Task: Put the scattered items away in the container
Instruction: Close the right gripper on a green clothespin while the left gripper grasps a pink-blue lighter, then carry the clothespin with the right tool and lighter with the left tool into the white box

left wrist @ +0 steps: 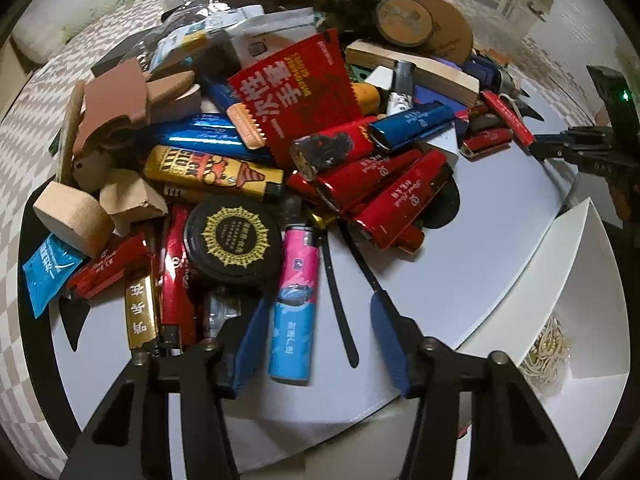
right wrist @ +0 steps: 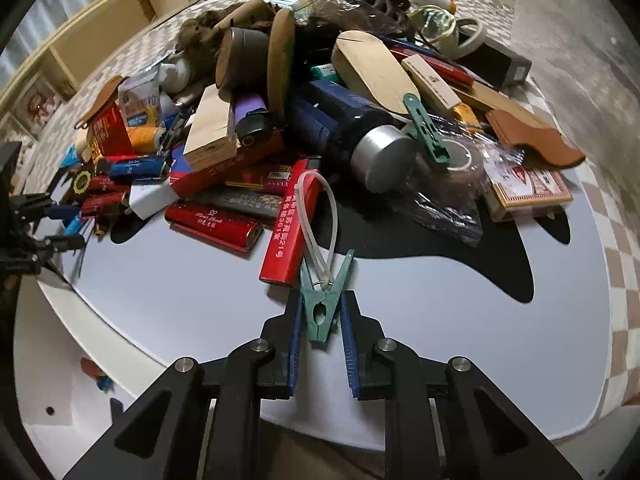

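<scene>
A heap of scattered items lies on a round grey-white table (left wrist: 460, 264): red lighters (left wrist: 396, 200), a blue one, a yellow one, a round black tin (left wrist: 234, 236), wooden pieces. My left gripper (left wrist: 320, 340) is open around a pink-and-blue lighter (left wrist: 296, 304) lying between its blue-padded fingers (left wrist: 386, 332). My right gripper (right wrist: 320, 320) is shut on a green clothespin (right wrist: 324, 300) with a white plastic loop, beside a long red lighter (right wrist: 288, 224). A white container (left wrist: 576, 304) with rubber bands inside sits at the table's edge. The right gripper also shows in the left wrist view (left wrist: 548, 146).
A thin black strap (left wrist: 338, 296) lies beside the pink lighter. A blue bottle with a silver cap (right wrist: 352, 136), a tape roll in plastic wrap (right wrist: 456, 168) and a card box (right wrist: 528, 192) lie in the heap. A checkered cloth surrounds the table.
</scene>
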`<state>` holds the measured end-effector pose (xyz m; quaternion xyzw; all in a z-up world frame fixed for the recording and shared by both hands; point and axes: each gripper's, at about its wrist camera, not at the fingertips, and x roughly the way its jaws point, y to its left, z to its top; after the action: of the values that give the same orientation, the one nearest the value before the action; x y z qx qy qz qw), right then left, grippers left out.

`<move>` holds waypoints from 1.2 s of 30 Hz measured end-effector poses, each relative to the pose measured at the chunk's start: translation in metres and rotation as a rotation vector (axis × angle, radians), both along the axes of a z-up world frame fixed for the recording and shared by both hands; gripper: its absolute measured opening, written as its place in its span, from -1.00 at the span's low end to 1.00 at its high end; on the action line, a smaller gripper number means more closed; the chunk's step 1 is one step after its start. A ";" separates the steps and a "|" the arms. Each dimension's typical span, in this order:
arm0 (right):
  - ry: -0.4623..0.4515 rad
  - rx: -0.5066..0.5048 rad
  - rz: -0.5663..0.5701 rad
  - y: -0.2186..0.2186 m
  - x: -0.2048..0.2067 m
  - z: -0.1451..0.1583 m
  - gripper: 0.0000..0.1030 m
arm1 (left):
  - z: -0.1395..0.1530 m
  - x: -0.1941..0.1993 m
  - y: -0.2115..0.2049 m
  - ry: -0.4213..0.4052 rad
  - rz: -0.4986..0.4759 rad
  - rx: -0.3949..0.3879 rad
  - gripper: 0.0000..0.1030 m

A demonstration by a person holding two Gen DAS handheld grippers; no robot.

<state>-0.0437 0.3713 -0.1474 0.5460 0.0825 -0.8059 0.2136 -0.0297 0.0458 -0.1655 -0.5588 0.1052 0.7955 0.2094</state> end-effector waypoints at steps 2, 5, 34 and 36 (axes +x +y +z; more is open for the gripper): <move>0.008 0.015 0.008 -0.003 -0.001 -0.001 -0.63 | 0.000 0.000 -0.001 0.003 0.007 -0.005 -0.15; 0.022 0.055 0.026 -0.009 0.000 -0.002 -0.63 | 0.000 0.000 -0.002 0.006 0.015 -0.012 -0.21; -0.003 -0.096 -0.132 0.029 -0.004 0.038 -0.63 | 0.034 0.011 -0.004 0.090 0.012 0.049 -0.63; 0.008 -0.112 -0.135 0.026 -0.004 0.043 -0.63 | 0.037 0.012 -0.003 0.097 0.013 0.051 -0.63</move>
<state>-0.0474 0.3971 -0.1043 0.5342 0.0012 -0.8240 0.1886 -0.0180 0.0425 -0.1284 -0.5145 0.0913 0.8255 0.2131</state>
